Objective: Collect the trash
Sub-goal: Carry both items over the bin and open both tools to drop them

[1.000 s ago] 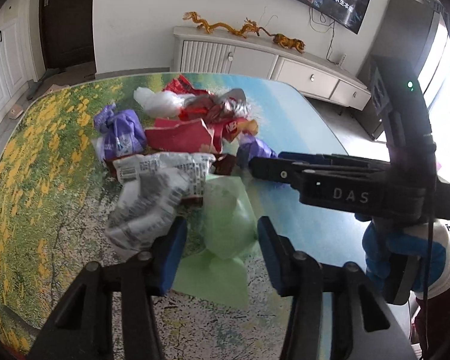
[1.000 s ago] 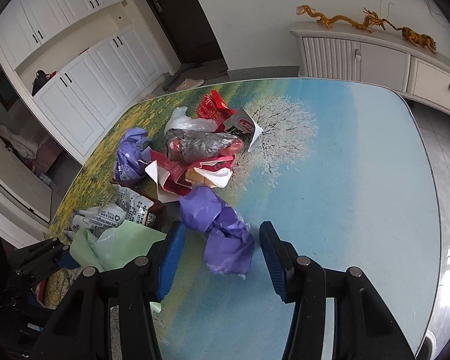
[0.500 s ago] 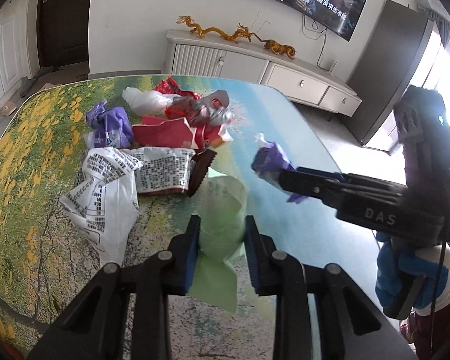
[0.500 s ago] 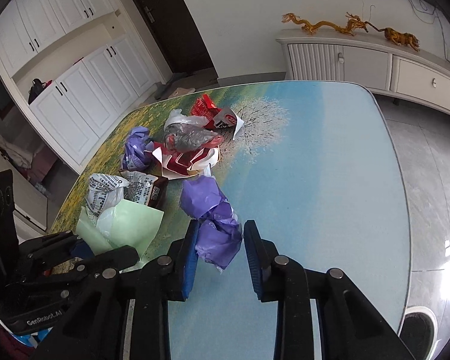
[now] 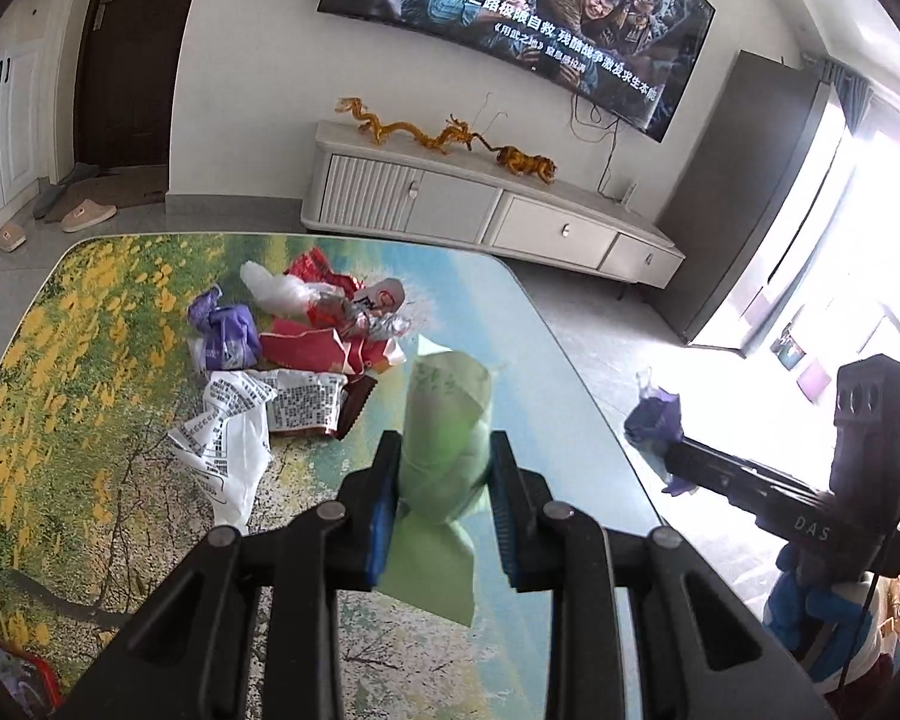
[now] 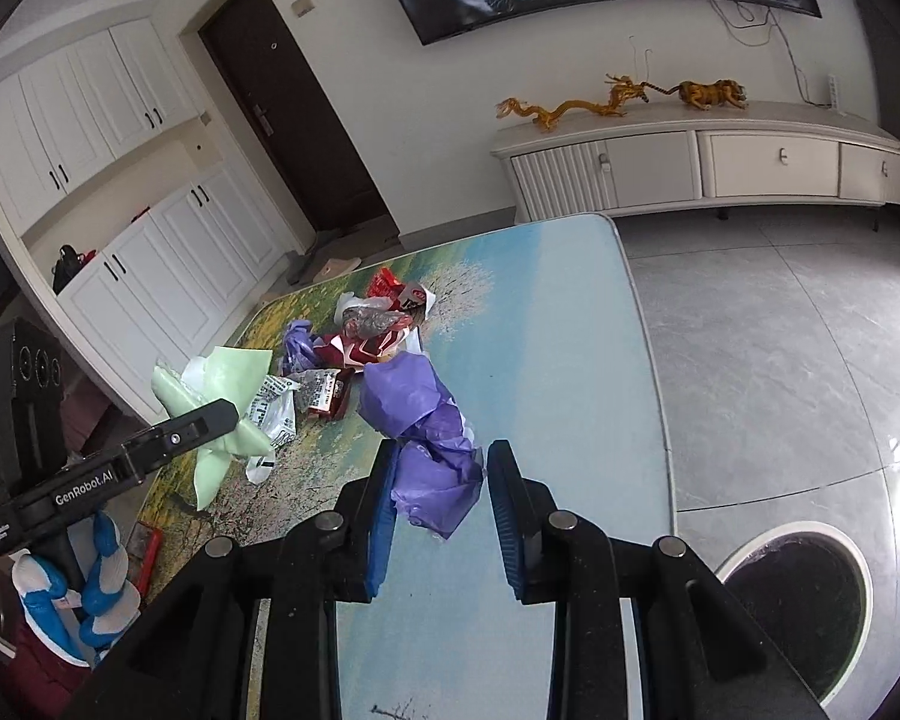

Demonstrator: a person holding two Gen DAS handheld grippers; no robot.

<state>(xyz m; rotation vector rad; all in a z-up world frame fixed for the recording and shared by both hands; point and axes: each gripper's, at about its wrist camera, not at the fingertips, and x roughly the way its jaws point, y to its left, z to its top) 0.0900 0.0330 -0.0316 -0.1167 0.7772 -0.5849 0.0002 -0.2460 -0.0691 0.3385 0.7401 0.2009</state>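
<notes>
Left hand-held gripper, angling downward, is clamping one green wrapper above the bench; right hand-held gripper is clamping one purple wrapper, right of the trash pile.

Table top: printed landscape, yellow flowers on green at 9 o'clock, pale blue at 3 o'clock. Left gripper: black frame, blue pads, pale green wrapper between them. Right gripper: same black and blue, purple wrapper. Pile at 11 o'clock: white wrapper with black print, red packet, second purple wrapper. Gloves blue and white.
</notes>
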